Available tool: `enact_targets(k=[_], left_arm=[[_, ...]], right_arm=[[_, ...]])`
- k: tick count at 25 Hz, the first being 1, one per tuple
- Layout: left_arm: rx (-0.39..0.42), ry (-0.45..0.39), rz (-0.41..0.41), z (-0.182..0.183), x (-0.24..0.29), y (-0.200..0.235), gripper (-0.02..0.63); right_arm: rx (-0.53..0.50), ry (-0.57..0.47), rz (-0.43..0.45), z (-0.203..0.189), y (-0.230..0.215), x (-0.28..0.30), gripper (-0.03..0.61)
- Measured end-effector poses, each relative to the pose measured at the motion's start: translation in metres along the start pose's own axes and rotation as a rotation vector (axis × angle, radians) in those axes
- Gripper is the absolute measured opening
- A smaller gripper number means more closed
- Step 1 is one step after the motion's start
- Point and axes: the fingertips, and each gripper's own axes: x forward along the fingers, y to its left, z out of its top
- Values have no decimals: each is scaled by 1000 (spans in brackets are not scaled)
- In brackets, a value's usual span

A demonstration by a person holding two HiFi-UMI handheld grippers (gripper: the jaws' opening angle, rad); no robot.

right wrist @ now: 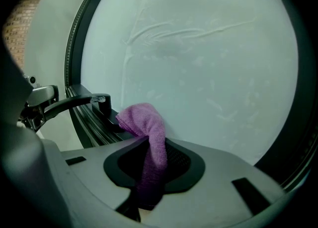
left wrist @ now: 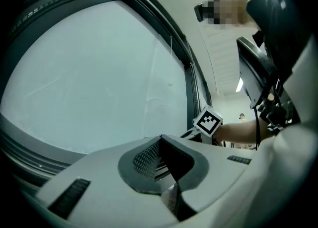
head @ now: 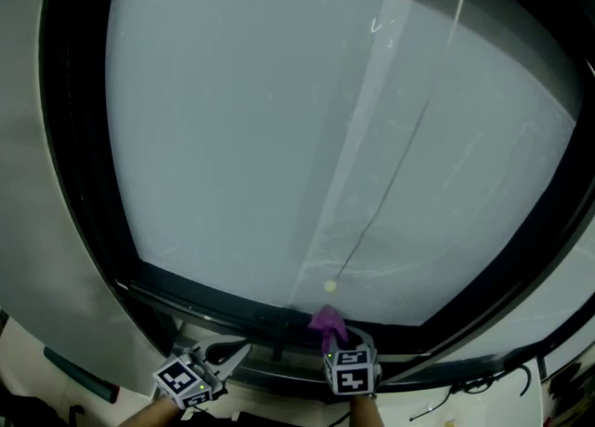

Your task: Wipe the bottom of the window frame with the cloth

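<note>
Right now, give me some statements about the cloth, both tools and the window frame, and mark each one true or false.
1. The right tool grips a purple cloth. True.
2. The left tool also grips the cloth. False: its jaws are together with nothing between them.
3. The cloth is down at the bottom of the window frame. True.
4. The left tool is raised to the top of the pane. False: it is low, by the bottom of the frame, to the left of the right tool.
</note>
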Motion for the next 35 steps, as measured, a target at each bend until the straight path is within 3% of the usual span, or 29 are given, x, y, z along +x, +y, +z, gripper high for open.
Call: enact_targets(k=[5,13,19,26,35], left_arm=[[19,-10,-37,6,18,-9,4],[16,-14,-155,17,41,-14,5],[25,8,-253,16,56,-24,5],[12,19,-301,7,67,-34,5],[-33,20,-305,6,65,-34,5]], right_arm=[[4,-10,-1,-1,-6,-2,86],[82,35,-98,-21,-37,-8,86],[79,77,-170,-32,-56,-16,86],[94,105,-220,-44,-78,-22,86],[135,108,-234,-58,-101,-27,86]])
